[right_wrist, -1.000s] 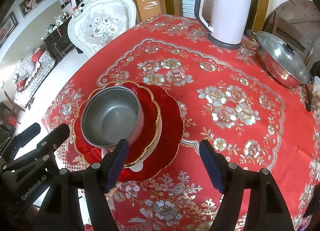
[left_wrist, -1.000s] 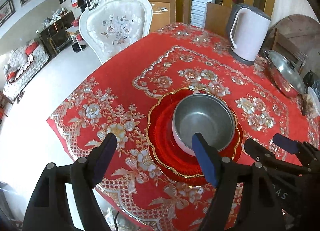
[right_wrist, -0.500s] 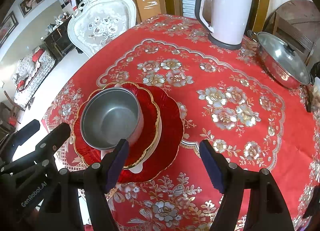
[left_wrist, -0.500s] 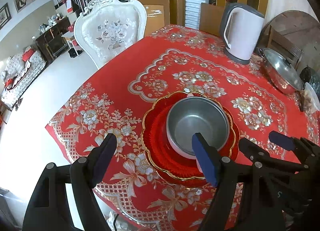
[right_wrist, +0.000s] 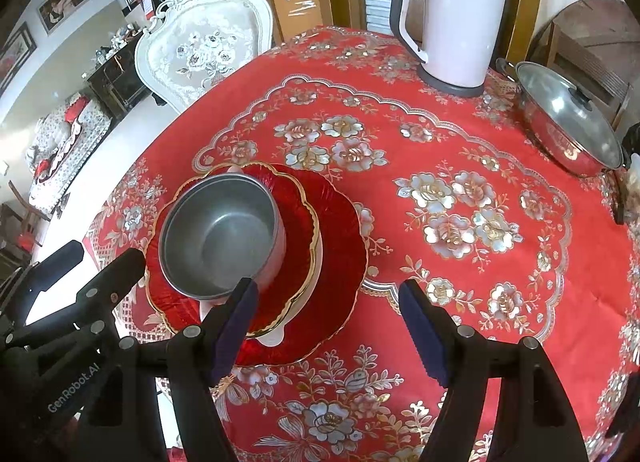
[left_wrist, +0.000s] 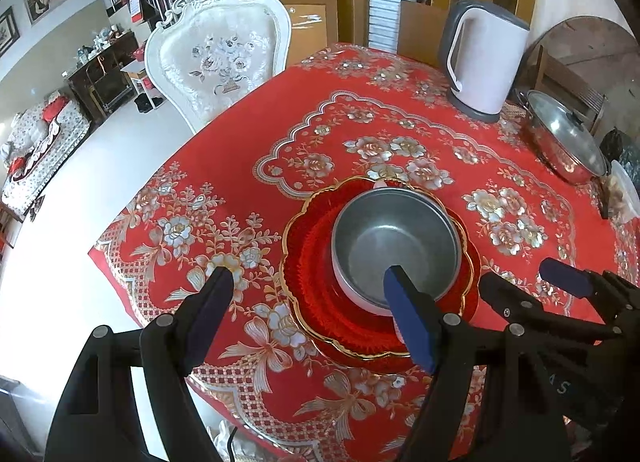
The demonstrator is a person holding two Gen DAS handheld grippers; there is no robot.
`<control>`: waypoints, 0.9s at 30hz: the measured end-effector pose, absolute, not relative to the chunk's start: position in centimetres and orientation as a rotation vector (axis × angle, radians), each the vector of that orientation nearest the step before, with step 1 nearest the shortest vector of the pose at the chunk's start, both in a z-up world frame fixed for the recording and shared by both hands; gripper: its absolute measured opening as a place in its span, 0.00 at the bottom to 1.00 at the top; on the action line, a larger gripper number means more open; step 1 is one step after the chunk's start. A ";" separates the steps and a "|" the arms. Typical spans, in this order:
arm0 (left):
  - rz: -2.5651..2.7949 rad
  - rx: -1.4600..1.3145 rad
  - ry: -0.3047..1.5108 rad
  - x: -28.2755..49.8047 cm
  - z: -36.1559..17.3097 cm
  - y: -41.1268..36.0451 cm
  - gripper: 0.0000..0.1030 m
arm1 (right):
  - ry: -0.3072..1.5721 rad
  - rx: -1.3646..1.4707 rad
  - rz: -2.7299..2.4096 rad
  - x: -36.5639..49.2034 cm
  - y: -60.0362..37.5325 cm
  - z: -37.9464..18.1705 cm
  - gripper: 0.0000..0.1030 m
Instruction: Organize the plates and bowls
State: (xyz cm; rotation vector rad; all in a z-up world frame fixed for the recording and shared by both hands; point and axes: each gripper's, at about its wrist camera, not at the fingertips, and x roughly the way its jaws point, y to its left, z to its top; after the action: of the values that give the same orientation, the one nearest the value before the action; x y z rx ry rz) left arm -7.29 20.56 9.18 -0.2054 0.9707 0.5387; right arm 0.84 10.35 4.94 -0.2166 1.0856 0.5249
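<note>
Steel bowl (right_wrist: 220, 236) stacked on gold-rimmed red plate (right_wrist: 304, 221) over larger red plate (right_wrist: 340, 262), white dish beneath mostly hidden, left gripper (left_wrist: 308, 298) and right gripper (right_wrist: 326, 312) spread wide, empty, left camera now farther back than before
</note>
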 end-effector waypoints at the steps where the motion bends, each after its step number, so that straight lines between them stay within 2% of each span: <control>1: 0.537 -0.206 0.972 -7.3 9.2 20.6 0.76 | 1.087 -0.218 0.525 0.9 10.4 4.9 0.73; 27: 0.535 -0.211 0.995 -7.7 8.6 21.5 0.76 | 1.110 -0.231 0.527 0.8 11.2 4.2 0.73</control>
State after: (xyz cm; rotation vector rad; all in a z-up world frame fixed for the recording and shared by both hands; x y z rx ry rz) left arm -7.65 21.50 8.56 -0.2108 0.9948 0.5351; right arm 0.75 11.17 4.20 -0.2314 1.1101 0.5272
